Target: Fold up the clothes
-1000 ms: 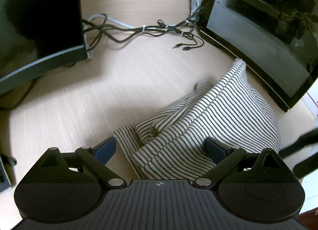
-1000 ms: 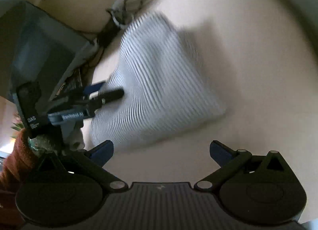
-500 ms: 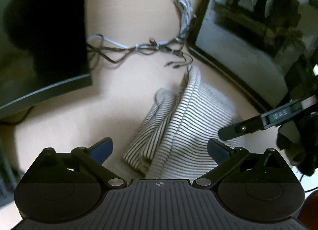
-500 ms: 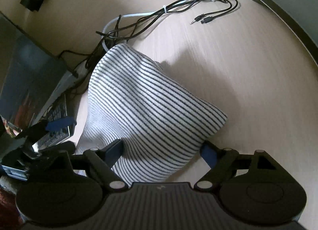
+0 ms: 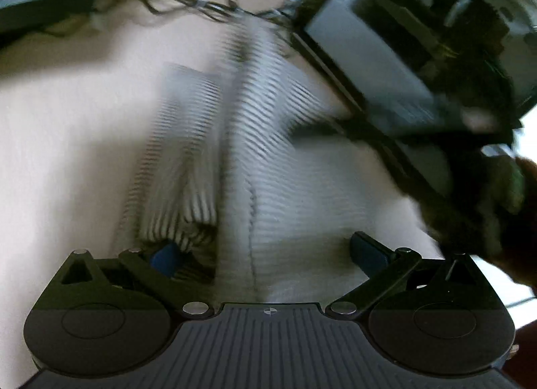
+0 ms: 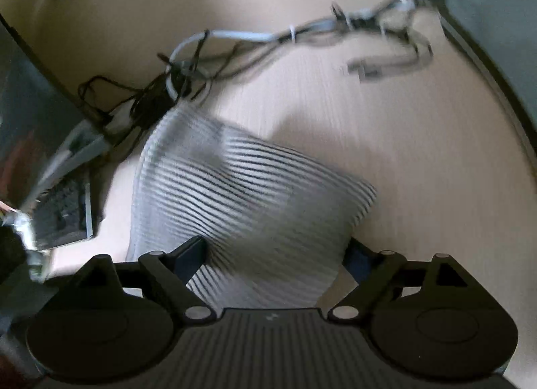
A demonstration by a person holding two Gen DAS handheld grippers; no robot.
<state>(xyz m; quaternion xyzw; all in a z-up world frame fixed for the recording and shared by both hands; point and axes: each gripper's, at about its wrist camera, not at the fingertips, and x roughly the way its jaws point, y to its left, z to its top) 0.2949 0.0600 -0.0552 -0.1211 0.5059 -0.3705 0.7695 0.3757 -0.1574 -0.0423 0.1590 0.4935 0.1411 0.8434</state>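
Well, from my left gripper I look down on the striped garment, which lies folded on the pale desk, and I can see its layered side: a narrower folded part on the left and a seam running toward me. My fingers stand wide, the cloth lying between and under them; the left blue pad sits at the garment's near corner, and I cannot tell whether it touches. At the right edge of this view I also catch my other tool, a dark blurred bar reaching over the cloth from a hand.

From my right gripper I see the garment's smooth top face and its far right corner, not the layers. Its jaws have just been opening slightly and stand wide, with the near edge of the cloth between them; the blur hides whether the pads press it.

Only this view shows the keyboard left of the garment. Both show the cables beyond it.
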